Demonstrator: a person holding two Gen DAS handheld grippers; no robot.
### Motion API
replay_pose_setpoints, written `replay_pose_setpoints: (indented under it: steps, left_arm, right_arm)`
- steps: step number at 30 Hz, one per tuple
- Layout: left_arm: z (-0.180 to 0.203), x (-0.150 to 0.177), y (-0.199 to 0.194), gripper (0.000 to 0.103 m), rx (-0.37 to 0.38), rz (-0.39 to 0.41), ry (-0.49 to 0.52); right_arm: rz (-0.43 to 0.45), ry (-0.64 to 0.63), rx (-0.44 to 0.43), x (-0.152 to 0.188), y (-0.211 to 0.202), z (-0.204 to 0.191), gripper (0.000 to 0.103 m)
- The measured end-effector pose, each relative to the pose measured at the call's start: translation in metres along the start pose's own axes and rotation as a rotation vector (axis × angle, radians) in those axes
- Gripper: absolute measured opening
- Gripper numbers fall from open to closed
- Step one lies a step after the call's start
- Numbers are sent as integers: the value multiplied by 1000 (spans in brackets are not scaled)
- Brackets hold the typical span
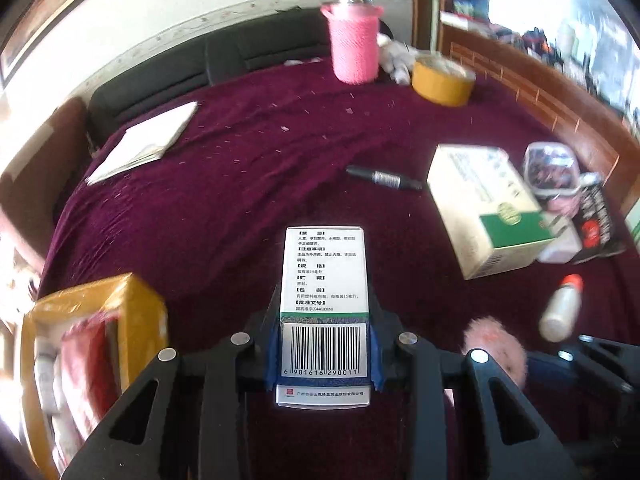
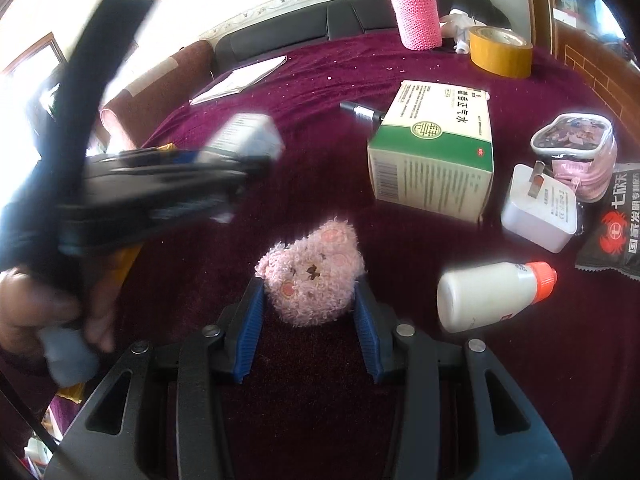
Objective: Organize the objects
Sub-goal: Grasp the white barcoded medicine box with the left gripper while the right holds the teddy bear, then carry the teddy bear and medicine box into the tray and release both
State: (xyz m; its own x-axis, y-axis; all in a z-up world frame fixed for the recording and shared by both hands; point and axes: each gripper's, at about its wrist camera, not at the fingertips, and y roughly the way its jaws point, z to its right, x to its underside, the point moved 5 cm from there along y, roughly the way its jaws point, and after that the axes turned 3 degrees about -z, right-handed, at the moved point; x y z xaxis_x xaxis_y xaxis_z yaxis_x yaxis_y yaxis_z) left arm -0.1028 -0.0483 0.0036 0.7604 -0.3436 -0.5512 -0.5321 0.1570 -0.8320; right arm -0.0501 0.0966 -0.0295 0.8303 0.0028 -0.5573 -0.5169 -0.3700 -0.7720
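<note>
Colours on my two wrist feeds, item by item.

I see: deep maroon tablecloth (image 2: 320, 80); white medicine box (image 1: 324, 280) with black print, green stripe and black barcode; blue ribbed pads (image 2: 250, 328); pale pink fuzzy plush bear (image 2: 316, 276) with darker pink cheeks; white-and-green carton (image 2: 436, 148) with a green emblem; white bottle (image 2: 484, 296) with orange cap; pink knitted bottle cover (image 2: 418, 14); yellow tape roll (image 2: 500, 52); black marker (image 1: 384, 178) with a white label; white charger (image 2: 540, 208); black packet (image 2: 616, 228) with a red crab; yellow box (image 1: 92, 344).
</note>
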Motion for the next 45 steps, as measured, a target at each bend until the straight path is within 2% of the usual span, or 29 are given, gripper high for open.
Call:
replay_pose_setpoints:
  steps: [6,9,14,18,21,25,30,34,37,39,45]
  left_arm:
    - [-33,33,-88,30,42,119,-91]
    - [-56,56,-120,30,43,151,-139]
    - [-109,109,-164,30,-33,175,-229]
    - [-149,153,-185,30,-89,167,-306]
    - [-174,183,-195,30,-127,162,-356]
    - [-183,205,-187,30,-88,150,-389]
    - [-176,209,-157,30,-9,106,-403]
    - [-173,206,-135,30,-52,66,-370]
    - [-181,209,-116,30,-41,19,-390]
    - [-184,208,-112,30,-33,23,-385]
    - [-192,201,-103,30,-56,26,-378]
  right_arm:
    - [2,7,-29,1,-1,1,43]
    - [10,3,-25,1,-1,0,44]
    - [17,-19,17,2,-1,-4,43]
    - [0,-34,64,1,0,-9,39]
    - [-19,-33,60,3,-5,-15,37]
    - [-30,-15,-24,4,-20,-37,37]
    - [-42,-101,-157,-1,-39,-107,38]
    - [-114,-193,-242,3,-28,-167,38]
    - [-163,-276,-236,10,-9,-204,38]
    - [-186,-337,-215,15,3,-224,38]
    - [-213,-443,-108,20,28,-245,38]
